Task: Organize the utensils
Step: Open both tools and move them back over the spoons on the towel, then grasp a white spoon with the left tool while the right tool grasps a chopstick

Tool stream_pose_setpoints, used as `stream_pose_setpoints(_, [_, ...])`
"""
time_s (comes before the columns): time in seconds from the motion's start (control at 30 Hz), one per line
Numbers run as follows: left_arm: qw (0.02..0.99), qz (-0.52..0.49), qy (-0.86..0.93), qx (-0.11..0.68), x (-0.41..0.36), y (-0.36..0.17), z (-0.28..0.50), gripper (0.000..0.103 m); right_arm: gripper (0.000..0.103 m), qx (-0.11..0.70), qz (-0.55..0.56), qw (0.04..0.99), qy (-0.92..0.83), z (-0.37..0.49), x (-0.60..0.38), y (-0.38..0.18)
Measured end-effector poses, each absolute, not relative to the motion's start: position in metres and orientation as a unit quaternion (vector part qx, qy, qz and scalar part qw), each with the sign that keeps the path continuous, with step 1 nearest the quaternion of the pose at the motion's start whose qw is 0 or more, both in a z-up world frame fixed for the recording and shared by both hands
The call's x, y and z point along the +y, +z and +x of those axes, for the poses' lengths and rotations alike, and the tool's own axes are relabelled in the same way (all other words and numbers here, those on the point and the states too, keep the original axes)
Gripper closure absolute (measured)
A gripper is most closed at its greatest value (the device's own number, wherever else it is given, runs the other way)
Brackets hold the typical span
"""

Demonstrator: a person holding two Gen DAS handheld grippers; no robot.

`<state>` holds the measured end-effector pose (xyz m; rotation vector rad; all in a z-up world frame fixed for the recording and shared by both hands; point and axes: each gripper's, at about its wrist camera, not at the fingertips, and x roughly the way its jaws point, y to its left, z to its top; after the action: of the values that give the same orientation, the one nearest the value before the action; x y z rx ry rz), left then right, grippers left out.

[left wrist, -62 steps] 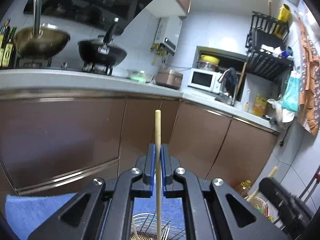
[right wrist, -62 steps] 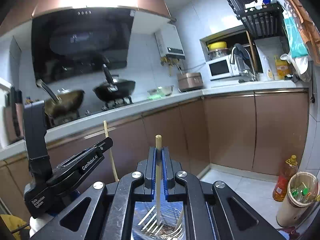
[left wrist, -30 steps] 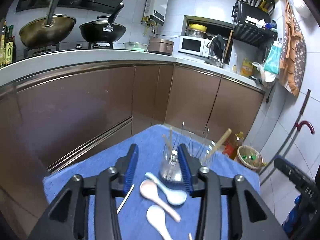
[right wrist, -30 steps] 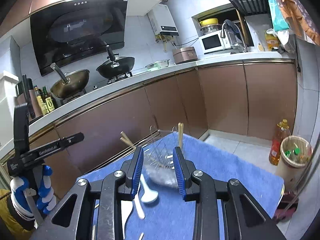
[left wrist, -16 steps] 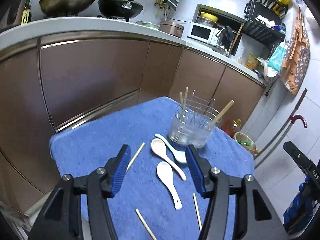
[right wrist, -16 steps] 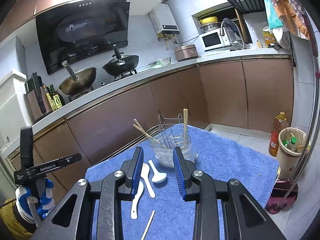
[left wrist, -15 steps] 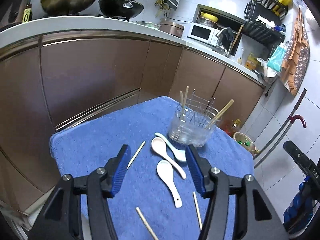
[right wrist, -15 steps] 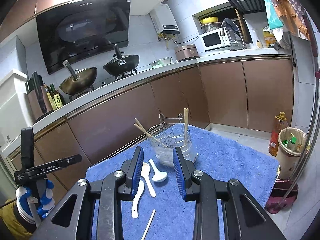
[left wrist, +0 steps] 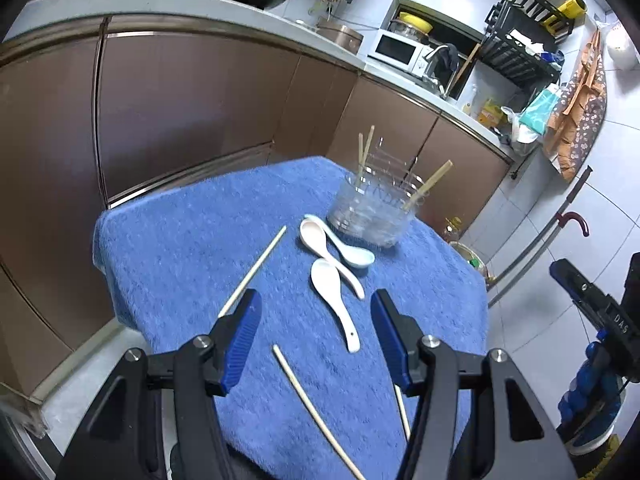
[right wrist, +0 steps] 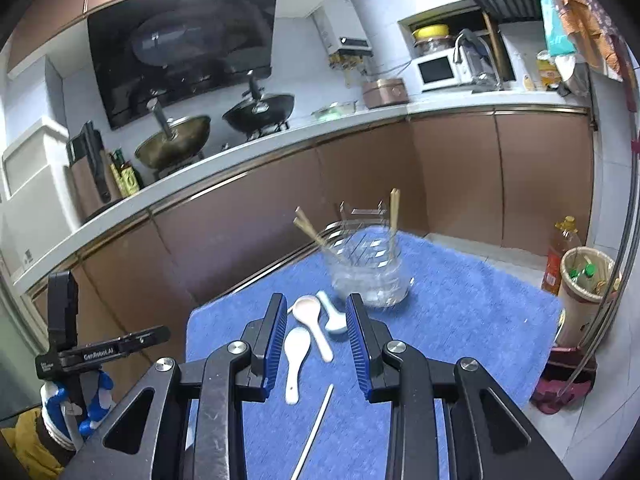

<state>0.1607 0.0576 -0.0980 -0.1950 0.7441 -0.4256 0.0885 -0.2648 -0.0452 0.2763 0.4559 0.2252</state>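
Observation:
A clear utensil holder (left wrist: 372, 210) with a wire insert stands at the far side of a blue towel (left wrist: 192, 248). Three wooden chopsticks lean in it (right wrist: 390, 216). Three white spoons (left wrist: 334, 286) lie in front of it, also in the right wrist view (right wrist: 298, 354). Loose chopsticks lie on the towel: one at the left (left wrist: 253, 272), one near my left gripper (left wrist: 314, 408), one at the right (left wrist: 401, 410). My left gripper (left wrist: 316, 338) is open and empty above the towel's near part. My right gripper (right wrist: 316, 346) is open and empty above the spoons, with a chopstick (right wrist: 314, 428) below it.
The towel covers a small table with edges close on all sides. Brown kitchen cabinets (left wrist: 192, 92) and a counter with woks stand behind. A bin (right wrist: 586, 276) and an oil bottle (right wrist: 560, 254) stand on the floor at the right.
Both grippers let go of their chopsticks into the holder, opened, and pulled back and up. The towel, spoons and loose chopsticks have come into view.

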Motion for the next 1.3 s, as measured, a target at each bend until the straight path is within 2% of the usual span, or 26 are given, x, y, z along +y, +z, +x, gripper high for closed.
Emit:
stream_pose_setpoints(0.5, [0.886,-0.107,-0.206,0.401,0.063,-0.125,0.17,0.048,0.074,0.306,0.13,0.933,0.139,0.107,-0.242,-0.081])
stream_pose_setpoints(0.77, [0.855,-0.137,-0.214,0.453,0.047,-0.149,0.242,0.048,0.075,0.457,0.155,0.859,0.169,0.167,-0.228,-0.154])
stream_pose_setpoints(0.87, [0.844,-0.147,-0.214,0.469,0.039,-0.159,0.271,0.048,0.075,0.491,0.152,0.843,0.16,0.189,-0.223,-0.176])
stream_pose_setpoints(1.17, [0.818,-0.18,-0.203,0.508,0.01,-0.197,0.355,0.05,0.077,0.542,0.119,0.819,0.148,0.228,-0.211,-0.208])
stream_pose_setpoints(1.3, [0.812,-0.181,-0.196,0.519,-0.007,-0.209,0.384,0.05,0.081,0.547,0.116,0.815,0.15,0.231,-0.212,-0.217])
